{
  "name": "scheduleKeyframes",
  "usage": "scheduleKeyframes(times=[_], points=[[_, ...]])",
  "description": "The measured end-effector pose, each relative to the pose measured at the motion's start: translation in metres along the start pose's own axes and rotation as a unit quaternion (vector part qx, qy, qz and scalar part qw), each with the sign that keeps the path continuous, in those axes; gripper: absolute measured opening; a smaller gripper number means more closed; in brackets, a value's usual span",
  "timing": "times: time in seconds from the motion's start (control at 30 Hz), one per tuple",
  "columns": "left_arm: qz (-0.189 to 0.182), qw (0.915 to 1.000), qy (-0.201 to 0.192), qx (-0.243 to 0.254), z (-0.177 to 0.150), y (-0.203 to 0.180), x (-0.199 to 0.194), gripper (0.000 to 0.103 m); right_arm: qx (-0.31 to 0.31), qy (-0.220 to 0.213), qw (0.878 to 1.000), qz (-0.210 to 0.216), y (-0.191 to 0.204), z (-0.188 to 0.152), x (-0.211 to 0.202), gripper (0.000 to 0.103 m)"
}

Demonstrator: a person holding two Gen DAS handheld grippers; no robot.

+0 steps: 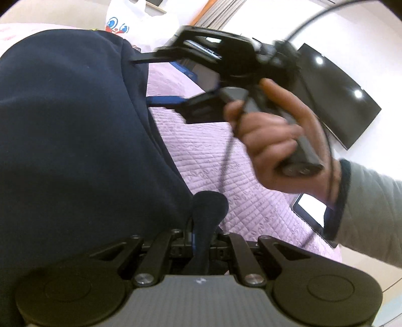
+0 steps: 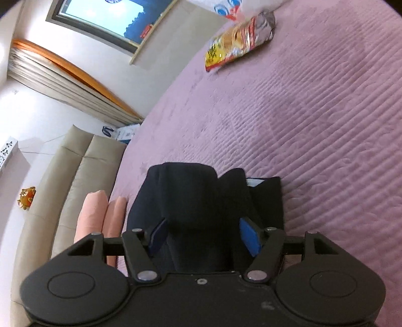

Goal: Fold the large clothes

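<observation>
A large dark navy garment [image 1: 70,130] fills the left of the left wrist view, over a pink quilted bed [image 1: 208,151]. My left gripper [image 1: 201,239] is shut on a fold of its edge. In the same view my right gripper [image 1: 143,80], held by a hand [image 1: 271,140], has its jaws apart around the garment's far edge. In the right wrist view the garment [image 2: 196,201] bunches between the blue pads [image 2: 248,236] of my right gripper [image 2: 203,236], which stand wide apart and do not pinch it.
A snack packet [image 2: 238,40] and a white plastic bag [image 1: 135,22] lie at the far end of the bed [image 2: 301,125]. A beige sofa [image 2: 70,181] with peach pillows [image 2: 95,216] runs alongside. A television [image 1: 334,93] hangs on the wall. A tablet [image 1: 311,211] lies on the bed.
</observation>
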State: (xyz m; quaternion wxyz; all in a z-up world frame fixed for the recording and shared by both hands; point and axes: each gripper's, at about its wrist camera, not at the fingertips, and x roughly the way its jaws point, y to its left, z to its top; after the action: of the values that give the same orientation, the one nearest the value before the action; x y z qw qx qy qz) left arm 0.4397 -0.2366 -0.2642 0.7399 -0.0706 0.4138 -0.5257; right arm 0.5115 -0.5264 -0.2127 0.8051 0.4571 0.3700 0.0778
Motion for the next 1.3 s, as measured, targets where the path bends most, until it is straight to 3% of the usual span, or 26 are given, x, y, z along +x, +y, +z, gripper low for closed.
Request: scheduleKeyframes(times=[0.07,0.17,0.3,0.4,0.43,0.5,0.53,0.6,0.63,0.67,0.73,0.8,0.83,0.9,0.93,0.97,1.07,1.2,1.3], points=[[-0.002,1.0,-0.003,-0.002,0.001,0.001,-0.001,0.007,-0.013,0.016,1.0,-0.012,0.006,-0.001,0.014,0.028],[-0.011,0.9999,-0.009,-0.001,0.007,-0.003,0.001,0.007,-0.027,-0.002,1.0,-0.013,0.021,-0.005,0.006,0.02],[-0.032,0.9989,-0.011,0.031,0.012,-0.014,-0.006,0.007,-0.052,-0.039,0.998,-0.027,0.037,-0.007,-0.027,0.02],[-0.002,0.9994,0.018,0.031,0.008,-0.003,0.008,0.007,-0.079,-0.022,0.994,-0.066,0.033,-0.005,-0.017,0.02],[0.012,0.9992,0.031,0.02,0.001,0.008,0.015,0.007,-0.073,-0.008,0.994,-0.085,0.025,-0.005,-0.004,0.023],[0.017,0.9987,0.038,0.031,-0.009,0.014,0.018,0.009,-0.067,0.004,0.991,-0.115,0.01,-0.006,0.014,0.047],[0.018,0.9984,0.036,0.039,-0.01,0.01,0.015,0.011,-0.055,0.008,0.991,-0.125,0.002,-0.006,0.02,0.074],[-0.004,0.9985,0.042,0.035,-0.012,0.004,0.008,0.036,-0.041,0.0,0.99,-0.134,-0.005,-0.009,0.014,0.077],[-0.018,0.9982,0.047,0.033,-0.016,0.002,0.002,0.038,-0.041,-0.003,0.99,-0.132,-0.005,-0.011,0.008,0.078],[-0.029,0.9972,0.057,0.038,-0.021,0.0,-0.006,0.037,-0.041,-0.005,0.991,-0.131,-0.005,-0.012,-0.001,0.077],[-0.034,0.9953,0.074,0.052,-0.023,0.0,-0.031,0.021,-0.055,-0.009,0.99,-0.13,0.002,-0.016,-0.023,0.077],[-0.032,0.9963,0.066,0.046,-0.019,0.003,-0.067,0.019,-0.107,-0.025,0.982,-0.151,0.02,-0.02,-0.046,0.077],[-0.031,0.9972,0.056,0.039,-0.012,0.009,-0.081,0.019,-0.143,-0.033,0.975,-0.169,0.032,-0.023,-0.055,0.073],[-0.012,0.9994,0.024,0.022,0.003,0.02,-0.113,0.019,-0.232,-0.049,0.95,-0.201,0.059,-0.03,-0.063,0.048],[0.005,0.9999,0.006,0.014,0.01,0.027,-0.123,0.019,-0.268,-0.049,0.94,-0.205,0.07,-0.032,-0.062,0.022],[0.02,0.9997,-0.012,0.005,0.017,0.036,-0.13,0.019,-0.298,-0.044,0.932,-0.204,0.083,-0.033,-0.057,0.007],[0.045,0.9987,-0.019,-0.013,0.023,0.066,-0.121,0.017,-0.356,-0.047,0.92,-0.156,0.117,-0.037,-0.037,0.008],[0.014,0.9997,0.02,-0.003,0.016,0.085,-0.099,0.015,-0.418,-0.027,0.902,-0.103,0.151,-0.047,0.017,0.008],[0.017,0.9997,0.017,0.006,0.014,0.083,-0.089,0.016,-0.439,0.013,0.892,-0.107,0.146,-0.052,0.073,0.003]])
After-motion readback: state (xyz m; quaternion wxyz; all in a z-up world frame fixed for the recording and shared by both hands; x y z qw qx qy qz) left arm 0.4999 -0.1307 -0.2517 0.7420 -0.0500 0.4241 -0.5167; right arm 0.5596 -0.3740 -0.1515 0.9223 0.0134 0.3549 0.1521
